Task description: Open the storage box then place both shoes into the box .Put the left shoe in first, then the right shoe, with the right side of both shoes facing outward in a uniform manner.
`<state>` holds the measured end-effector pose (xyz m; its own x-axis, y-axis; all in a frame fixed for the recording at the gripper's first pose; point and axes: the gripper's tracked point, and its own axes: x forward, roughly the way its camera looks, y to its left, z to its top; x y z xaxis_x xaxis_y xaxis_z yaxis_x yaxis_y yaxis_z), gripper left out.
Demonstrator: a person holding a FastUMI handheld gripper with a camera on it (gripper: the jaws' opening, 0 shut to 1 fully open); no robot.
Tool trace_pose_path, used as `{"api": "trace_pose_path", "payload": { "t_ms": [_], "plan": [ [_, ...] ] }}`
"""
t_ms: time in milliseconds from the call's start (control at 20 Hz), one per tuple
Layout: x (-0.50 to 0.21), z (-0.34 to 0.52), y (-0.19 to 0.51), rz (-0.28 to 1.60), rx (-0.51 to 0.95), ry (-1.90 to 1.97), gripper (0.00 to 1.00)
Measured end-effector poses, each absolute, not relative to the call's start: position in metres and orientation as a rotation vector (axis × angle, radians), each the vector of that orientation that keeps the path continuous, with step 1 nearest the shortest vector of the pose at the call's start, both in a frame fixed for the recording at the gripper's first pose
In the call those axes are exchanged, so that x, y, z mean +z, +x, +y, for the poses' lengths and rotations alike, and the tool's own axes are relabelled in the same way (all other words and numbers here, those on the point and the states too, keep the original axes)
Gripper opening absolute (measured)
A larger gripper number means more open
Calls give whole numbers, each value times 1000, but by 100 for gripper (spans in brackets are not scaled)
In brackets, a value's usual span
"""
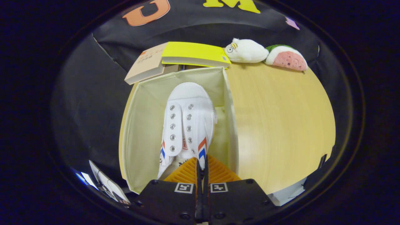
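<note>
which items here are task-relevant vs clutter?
Job: white shoe, pinched at its collar by the gripper fingers, inside the open storage box.

Lying about: yellow book, tan book, white plush, pink-and-green plush, all on the table beyond the box.

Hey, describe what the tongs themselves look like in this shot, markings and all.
The tongs have two black, blocky housings side by side, each bearing a square black-and-white fiducial marker on its top face and round screws near the corners. From them two ridged, wedge-shaped fingers run forward and meet along a thin dark seam. No cables or sleeve are visible.
</note>
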<state>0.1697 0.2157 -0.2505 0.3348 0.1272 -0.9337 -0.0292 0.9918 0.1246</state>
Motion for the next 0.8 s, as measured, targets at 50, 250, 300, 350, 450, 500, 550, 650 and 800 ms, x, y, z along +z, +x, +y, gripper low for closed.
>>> {"api": "trace_pose_path", "payload": {
  "t_ms": [50,250,300,350,450,500,550,650,800],
  "plan": [
    [-253,216,169,1226,90,83,6],
    [-261,210,180,1197,60,50,6],
    [-261,209,180,1192,55,43,8],
    [-260,208,181,1186,55,32,8],
    [-262,206,183,1173,51,10,10],
    [-263,204,184,1169,50,1,11],
    [-263,205,184,1164,54,-2,12],
    [-263,211,185,1144,89,-1,18],
    [-257,212,186,1108,114,2,32]
  ]
}}
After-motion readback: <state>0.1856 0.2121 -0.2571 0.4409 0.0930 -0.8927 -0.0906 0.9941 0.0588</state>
